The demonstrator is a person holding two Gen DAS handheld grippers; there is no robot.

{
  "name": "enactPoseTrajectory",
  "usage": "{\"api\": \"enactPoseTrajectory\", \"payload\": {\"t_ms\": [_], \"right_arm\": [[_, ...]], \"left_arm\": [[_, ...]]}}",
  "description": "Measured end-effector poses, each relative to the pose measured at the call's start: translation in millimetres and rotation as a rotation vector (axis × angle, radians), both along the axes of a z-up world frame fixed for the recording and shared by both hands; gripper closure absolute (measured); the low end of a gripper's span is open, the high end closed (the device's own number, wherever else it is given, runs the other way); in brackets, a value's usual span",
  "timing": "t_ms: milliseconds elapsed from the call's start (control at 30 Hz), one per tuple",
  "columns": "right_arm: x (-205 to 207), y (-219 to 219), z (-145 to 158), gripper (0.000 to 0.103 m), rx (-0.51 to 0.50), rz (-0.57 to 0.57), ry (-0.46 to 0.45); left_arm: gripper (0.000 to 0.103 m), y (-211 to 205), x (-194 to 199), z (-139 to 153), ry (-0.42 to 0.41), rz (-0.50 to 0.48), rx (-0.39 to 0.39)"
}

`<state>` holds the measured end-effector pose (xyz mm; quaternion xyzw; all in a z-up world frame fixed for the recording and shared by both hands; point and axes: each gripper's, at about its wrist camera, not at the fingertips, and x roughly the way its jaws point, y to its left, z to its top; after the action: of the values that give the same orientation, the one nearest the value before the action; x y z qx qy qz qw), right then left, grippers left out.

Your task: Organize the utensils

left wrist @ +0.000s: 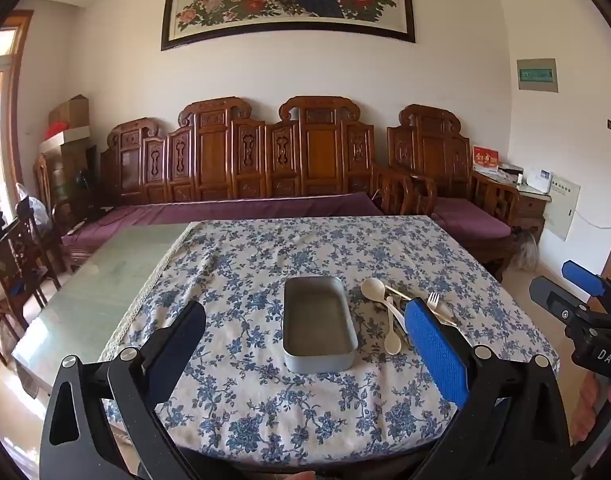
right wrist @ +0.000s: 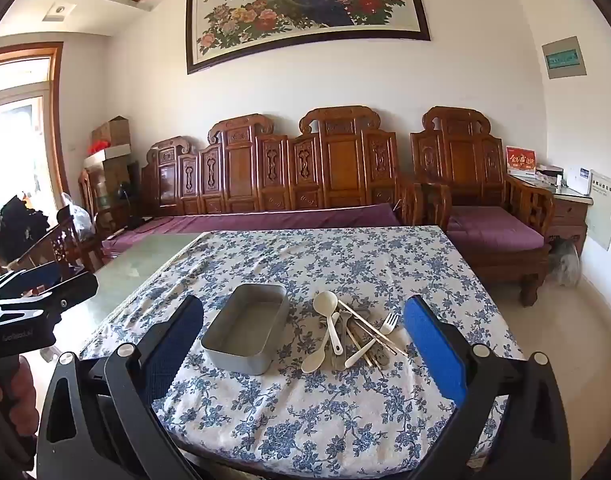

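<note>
An empty grey metal tray (left wrist: pixel 319 322) (right wrist: pixel 247 328) sits in the middle of the blue floral tablecloth. Just right of it lies a pile of utensils (right wrist: pixel 355 334): white plastic spoons (right wrist: pixel 325 303), a metal fork (right wrist: pixel 388 323) and chopsticks (right wrist: pixel 371 332). The pile also shows in the left wrist view (left wrist: pixel 401 312), partly hidden by my blue finger pad. My left gripper (left wrist: pixel 305 344) is open and empty above the table's near edge, in front of the tray. My right gripper (right wrist: pixel 303 344) is open and empty, in front of the tray and pile.
The table (left wrist: pixel 105 280) has bare glass left of the cloth. Wooden chairs (left wrist: pixel 17 264) stand at its left side. A carved wooden sofa with purple cushions (right wrist: pixel 265 220) runs behind it. The right gripper shows at the right edge of the left wrist view (left wrist: pixel 581 308).
</note>
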<state>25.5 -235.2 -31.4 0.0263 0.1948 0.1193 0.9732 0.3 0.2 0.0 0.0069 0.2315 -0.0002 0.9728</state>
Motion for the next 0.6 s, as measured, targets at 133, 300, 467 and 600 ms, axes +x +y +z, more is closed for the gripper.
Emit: {"api": "enactPoseTrajectory", "payload": {"t_ms": [133, 300, 467, 600], "right_arm": [[0.0, -0.3, -0.3, 0.002, 0.006, 0.001, 0.002], [-0.5, -0.9, -0.4, 0.002, 0.007, 0.0, 0.002], [-1.0, -0.2, 0.1, 0.002, 0.005, 0.001, 0.0], [-1.2, 0.1, 0.6, 0.002, 0.007, 0.0, -0.001]], "left_arm": [[0.006, 0.9, 1.5, 0.5, 0.0, 0.005, 0.0], [0.006, -0.2, -0.9, 3.8, -0.007, -0.002, -0.003], [0.006, -3.1, -0.8, 5.1, -0.01, -0.005, -0.003], [0.006, -1.6, -1.4, 7.1, -0.013, -0.006, -0.004]]}}
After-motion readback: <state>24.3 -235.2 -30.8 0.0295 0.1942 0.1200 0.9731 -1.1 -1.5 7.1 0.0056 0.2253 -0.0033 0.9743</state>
